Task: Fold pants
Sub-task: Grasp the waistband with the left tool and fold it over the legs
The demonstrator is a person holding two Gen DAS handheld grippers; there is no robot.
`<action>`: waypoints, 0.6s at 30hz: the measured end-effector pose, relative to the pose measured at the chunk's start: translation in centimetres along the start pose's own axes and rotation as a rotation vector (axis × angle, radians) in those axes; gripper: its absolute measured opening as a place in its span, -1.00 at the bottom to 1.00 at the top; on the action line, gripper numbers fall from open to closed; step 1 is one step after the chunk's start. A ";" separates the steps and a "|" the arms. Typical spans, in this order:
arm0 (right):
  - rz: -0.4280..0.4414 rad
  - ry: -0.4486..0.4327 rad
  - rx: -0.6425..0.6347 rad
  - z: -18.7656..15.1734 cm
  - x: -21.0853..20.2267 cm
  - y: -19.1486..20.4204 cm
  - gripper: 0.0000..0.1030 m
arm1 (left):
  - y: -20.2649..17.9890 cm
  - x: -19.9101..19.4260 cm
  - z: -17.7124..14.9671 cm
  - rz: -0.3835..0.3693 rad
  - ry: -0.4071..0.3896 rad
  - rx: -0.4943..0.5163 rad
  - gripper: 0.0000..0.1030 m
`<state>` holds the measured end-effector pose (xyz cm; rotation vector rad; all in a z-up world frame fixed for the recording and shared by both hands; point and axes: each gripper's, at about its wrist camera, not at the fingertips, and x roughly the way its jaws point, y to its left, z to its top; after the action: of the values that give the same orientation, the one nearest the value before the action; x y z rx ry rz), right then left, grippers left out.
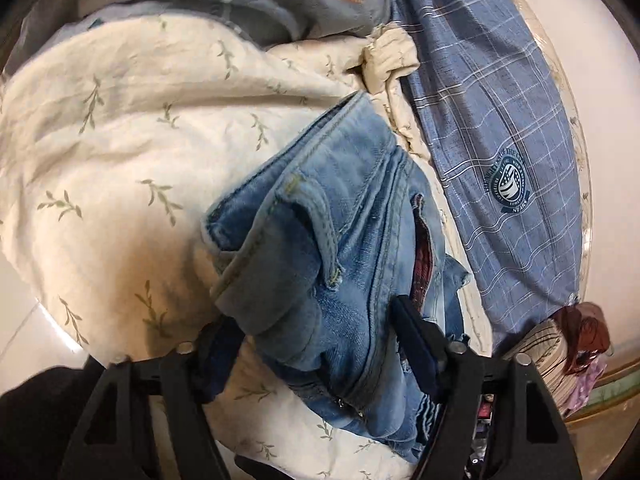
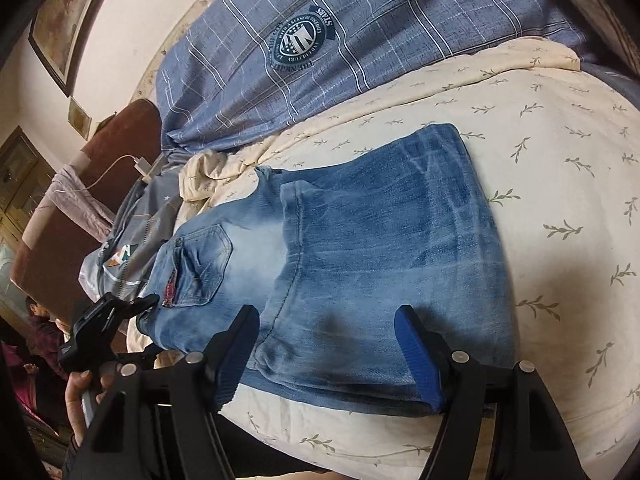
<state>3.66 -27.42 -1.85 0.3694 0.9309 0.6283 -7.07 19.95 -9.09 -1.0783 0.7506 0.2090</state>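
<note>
Left tool (image 1: 320,336) pinches the jeans' (image 2: 352,240) bunched waistband at lower frame to fold it, while right tool (image 2: 332,352) hovers spread over the folded legs on the bed (image 2: 560,200).

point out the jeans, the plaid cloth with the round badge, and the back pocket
jeans (image 2: 384,240), right wrist view, folded leg panel
plaid cloth (image 1: 500,120), left wrist view, checked area above badge
back pocket (image 2: 204,268), right wrist view, pocket centre
</note>
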 end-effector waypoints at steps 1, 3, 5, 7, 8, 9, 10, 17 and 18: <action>-0.001 0.003 -0.002 0.0 0.1 0.0 0.43 | -0.5 0.1 -0.1 0.037 0.000 0.038 -0.21; -0.015 0.015 -0.006 -0.1 0.3 -0.1 0.43 | -1.1 -0.1 -0.2 0.056 -0.014 0.078 -0.36; -0.029 0.043 -0.008 -0.2 0.8 -0.2 0.43 | -2.5 -0.4 -0.7 0.109 -0.043 0.156 -0.45; -0.074 0.076 -0.059 -0.4 1.5 0.3 0.43 | -4.5 -0.7 -1.6 0.171 -0.082 0.253 -0.48; -0.113 0.082 -0.108 -0.5 1.7 1.0 0.43 | -5.5 -0.8 -2.0 0.196 -0.099 0.300 -0.49; -0.138 0.088 -0.142 -0.6 1.9 1.4 0.43 | -6.3 -1.0 -2.4 0.212 -0.114 0.341 -0.50; -0.162 0.090 -0.172 -0.8 2.0 1.8 0.43 | -7.2 -1.3 -2.7 0.226 -0.130 0.386 -0.50; -0.141 0.014 -0.216 -0.1 0.2 4.4 0.43 | -6.3 -1.6 -2.7 0.247 -0.123 0.404 -0.49; -0.137 -0.011 -0.249 0.2 -0.1 5.7 0.43 | -6.0 -1.3 -2.6 0.243 -0.115 0.390 -0.49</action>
<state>1.81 -23.14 1.43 0.0861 0.8479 0.6077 -6.19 15.13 -4.64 -0.5997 0.7794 0.3142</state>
